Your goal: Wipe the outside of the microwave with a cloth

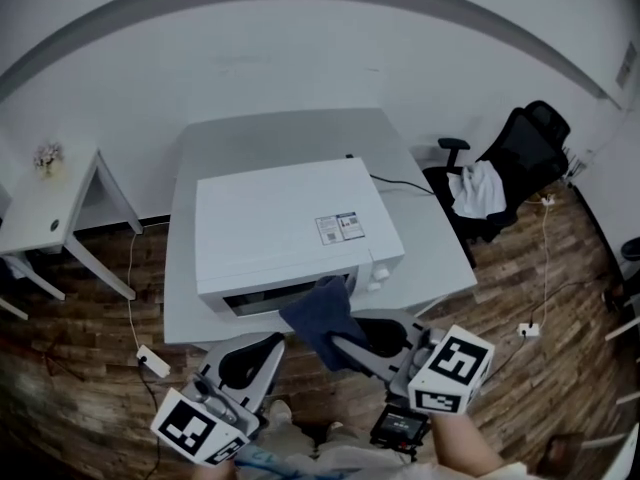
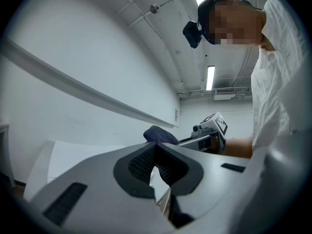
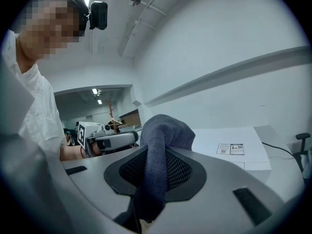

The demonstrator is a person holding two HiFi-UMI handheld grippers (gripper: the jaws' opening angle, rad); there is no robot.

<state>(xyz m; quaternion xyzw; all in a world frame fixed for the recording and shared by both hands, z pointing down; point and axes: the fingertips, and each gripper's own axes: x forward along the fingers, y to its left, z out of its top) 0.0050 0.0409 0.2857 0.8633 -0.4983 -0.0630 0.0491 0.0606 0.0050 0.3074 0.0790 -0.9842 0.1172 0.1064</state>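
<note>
Blue cloth pinched in my right fingers, at the microwave front

My right gripper (image 3: 156, 152) is clamped on the dark blue soft woven cloth (image 3: 163, 128). Its long axis runs along my fingers, and the bunched end sticks out past the tips toward the door of the white box-shaped microwave (image 1: 285, 223) just ahead. I judge the cloth light and limp, so a grip at its middle fold suits. My left gripper (image 2: 156, 147), beside it, has its fingers together on nothing.

Bare table (image 1: 186, 268) rings the microwave (image 1: 280, 223) left, right and behind; cable (image 1: 400, 183) trails right rear, chair (image 1: 520, 153) beyond.
</note>
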